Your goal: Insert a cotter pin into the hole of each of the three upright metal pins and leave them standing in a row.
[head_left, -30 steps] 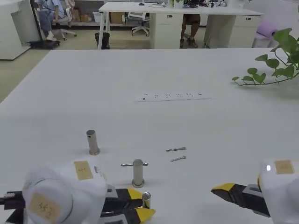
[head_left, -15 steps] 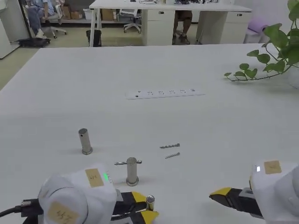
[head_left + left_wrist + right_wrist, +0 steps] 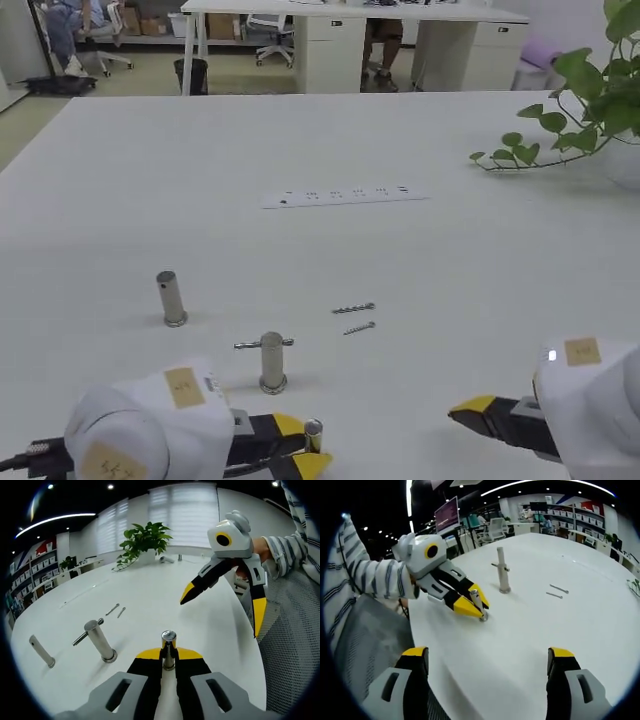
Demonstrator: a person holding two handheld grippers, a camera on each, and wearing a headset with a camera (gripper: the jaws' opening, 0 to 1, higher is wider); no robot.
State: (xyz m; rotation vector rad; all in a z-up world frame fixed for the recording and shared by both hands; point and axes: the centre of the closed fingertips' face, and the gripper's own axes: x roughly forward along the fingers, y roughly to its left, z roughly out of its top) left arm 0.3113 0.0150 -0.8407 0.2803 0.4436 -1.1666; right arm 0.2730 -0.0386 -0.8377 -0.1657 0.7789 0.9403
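- Altogether three metal pins stand upright on the white desk (image 3: 480, 260): the left pin (image 3: 172, 298), the middle pin (image 3: 272, 360) and the near pin (image 3: 313, 435).
- One inserted cotter pin (image 3: 263, 343) sits crosswise through the top of the middle pin and sticks out on both sides.
- Two more lie flat on the desk just right of the middle pin: the upper loose cotter pin (image 3: 353, 308) and the lower loose cotter pin (image 3: 359, 327). They lie close together, roughly parallel, and apart from every metal pin.
- The left pin's hole looks bare.
- The left hand-held gripper (image 3: 168, 655) has its yellow-tipped jaws closed narrowly on the near pin, clamping it low on the shaft. The pin's top rises above the jaw tips.
- The right hand-held gripper (image 3: 487, 655) holds nothing. Its two jaws are spread wide over bare desk, well to the right of the near pin.
- One white power strip (image 3: 345, 196) lies farther back on the desk.
- One leafy plant (image 3: 575, 95) stands at the far right corner.
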